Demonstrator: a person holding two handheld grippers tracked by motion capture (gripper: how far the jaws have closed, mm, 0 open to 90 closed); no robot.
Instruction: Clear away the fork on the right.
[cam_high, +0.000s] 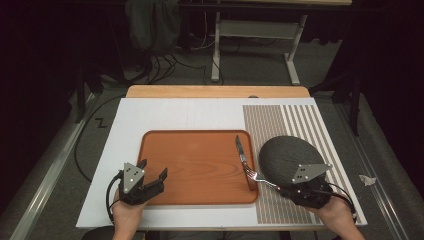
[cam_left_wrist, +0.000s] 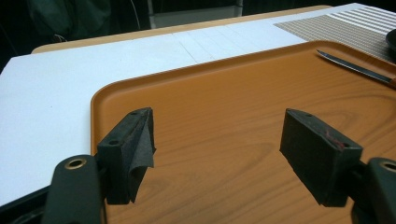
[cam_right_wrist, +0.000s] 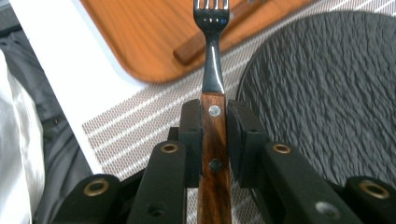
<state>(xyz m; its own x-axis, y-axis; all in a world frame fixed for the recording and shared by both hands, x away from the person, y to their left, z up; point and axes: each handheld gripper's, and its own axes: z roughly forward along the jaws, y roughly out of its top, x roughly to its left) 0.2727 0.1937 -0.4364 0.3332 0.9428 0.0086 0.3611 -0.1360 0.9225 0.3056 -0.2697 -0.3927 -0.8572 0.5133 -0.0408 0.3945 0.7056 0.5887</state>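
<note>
Right gripper (cam_right_wrist: 209, 128) clamped on wooden fork handle, fork (cam_high: 256, 175) lengthwise along jaws, tines toward the tray (cam_high: 195, 200) corner, seemingly just clear of the knife (cam_high: 241, 152) there; dark plate (cam_high: 285, 155) alongside. Left gripper (cam_left_wrist: 217, 149) gapes empty over the tray's far-left end

tool (cam_right_wrist: 214, 140) clamping fork (cam_right_wrist: 212, 70) (wooden handle), slate plate (cam_right_wrist: 322, 93)

Orange tray (cam_high: 200, 170), dk grey plate (cam_high: 285, 155), striped beige mat (cam_high: 300, 120).
</note>
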